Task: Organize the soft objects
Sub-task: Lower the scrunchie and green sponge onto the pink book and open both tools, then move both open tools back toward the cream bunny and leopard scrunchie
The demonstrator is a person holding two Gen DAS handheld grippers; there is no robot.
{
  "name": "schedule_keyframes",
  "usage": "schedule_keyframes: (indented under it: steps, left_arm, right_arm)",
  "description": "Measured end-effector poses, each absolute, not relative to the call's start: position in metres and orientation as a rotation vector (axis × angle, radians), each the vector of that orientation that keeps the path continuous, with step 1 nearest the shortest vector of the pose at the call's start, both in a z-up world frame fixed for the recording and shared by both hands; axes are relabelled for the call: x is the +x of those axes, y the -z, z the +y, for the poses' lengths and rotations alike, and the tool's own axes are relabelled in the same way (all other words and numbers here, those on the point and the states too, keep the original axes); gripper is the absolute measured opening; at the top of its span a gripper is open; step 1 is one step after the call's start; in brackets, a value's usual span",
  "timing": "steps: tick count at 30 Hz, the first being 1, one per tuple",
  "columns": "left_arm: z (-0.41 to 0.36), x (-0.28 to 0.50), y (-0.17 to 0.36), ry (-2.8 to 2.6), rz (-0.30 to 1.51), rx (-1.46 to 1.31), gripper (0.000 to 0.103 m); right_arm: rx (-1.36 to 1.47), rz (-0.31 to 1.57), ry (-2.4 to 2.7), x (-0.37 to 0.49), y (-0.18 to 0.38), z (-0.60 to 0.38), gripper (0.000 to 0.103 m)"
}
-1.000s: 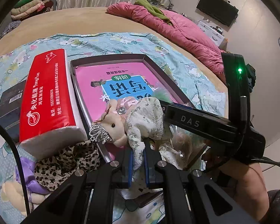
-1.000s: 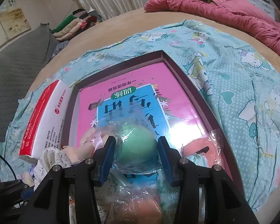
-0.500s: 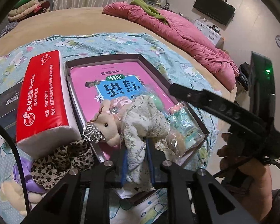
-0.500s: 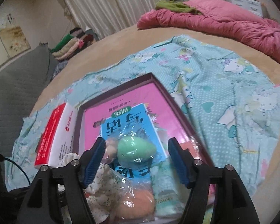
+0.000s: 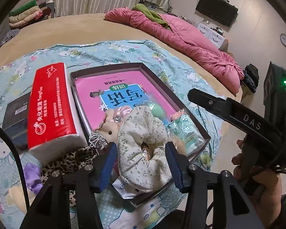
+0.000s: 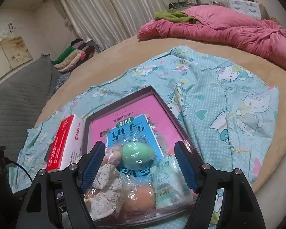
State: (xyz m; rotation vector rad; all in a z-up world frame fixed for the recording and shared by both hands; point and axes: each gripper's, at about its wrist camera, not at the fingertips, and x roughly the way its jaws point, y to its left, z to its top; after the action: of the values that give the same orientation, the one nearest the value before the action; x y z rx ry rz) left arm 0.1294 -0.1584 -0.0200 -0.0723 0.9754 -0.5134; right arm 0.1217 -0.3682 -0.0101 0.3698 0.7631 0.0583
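A plush doll in a floral dress (image 5: 141,131) lies at the near end of the dark tray (image 5: 174,99), on a pink book (image 5: 97,87). My left gripper (image 5: 141,148) straddles the doll's dress; its jaws are opening and the pads stand clear of the cloth. Beside the doll lie a clear bag with a green sponge (image 6: 137,154), an orange sponge (image 6: 141,196) and a mint packet (image 6: 167,183). My right gripper (image 6: 140,148) hovers above them with its jaws opening and nothing pressed between them.
A red tissue pack (image 5: 49,105) lies along the tray's left side, with a black box (image 5: 17,114) beyond it. Leopard-print fabric (image 5: 66,162) and a purple item (image 5: 31,173) sit at the near left. A pink quilt (image 5: 181,38) covers the far bed edge.
My left gripper let go of the doll's dress and its jaws spread apart. My right gripper released the green sponge bag, widened, and rose up and back from the tray.
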Motion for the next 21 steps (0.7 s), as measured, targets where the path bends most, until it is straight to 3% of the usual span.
schedule_keyframes:
  steps: [21]
  left_arm:
    - [-0.131,0.110,-0.015,0.410,0.912,-0.021,0.072]
  right_arm:
    - [0.297,0.725,-0.072,0.098,-0.020,-0.349,0.078]
